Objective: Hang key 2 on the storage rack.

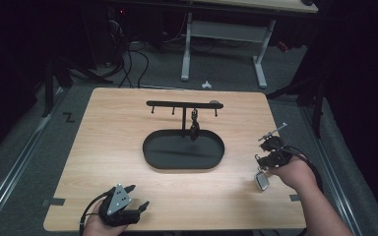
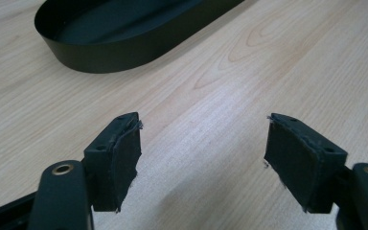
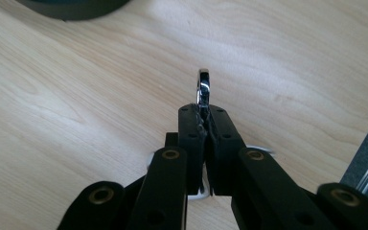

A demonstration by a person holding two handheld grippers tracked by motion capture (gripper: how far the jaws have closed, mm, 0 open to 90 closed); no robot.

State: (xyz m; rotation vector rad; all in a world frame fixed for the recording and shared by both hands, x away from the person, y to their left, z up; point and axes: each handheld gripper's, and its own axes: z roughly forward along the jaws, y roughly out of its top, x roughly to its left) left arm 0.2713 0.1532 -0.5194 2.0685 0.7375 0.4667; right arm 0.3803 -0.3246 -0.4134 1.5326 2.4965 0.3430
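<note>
High view: on the tabletop (image 1: 128, 162) stands one black oval tray (image 1: 183, 150), and from it rises one stand with a crossbar (image 1: 183, 104). One dark key fob (image 1: 194, 129) hangs from the bar over the tray. The left tongs (image 1: 139, 198) rest near the front edge, well apart from the tray. The right tongs (image 1: 268, 147) are at the right edge, with a silver keychain (image 1: 262, 180) hanging just below them.

Left gripper view: the left tongs (image 2: 202, 153) stand wide open over bare wood, holding nothing; the tray (image 2: 124, 38) lies beyond them.

Right gripper view: the right tongs (image 3: 206, 120) are closed tight on the metal ring (image 3: 203, 86) of the keychain, which sticks out past the tips.
</note>
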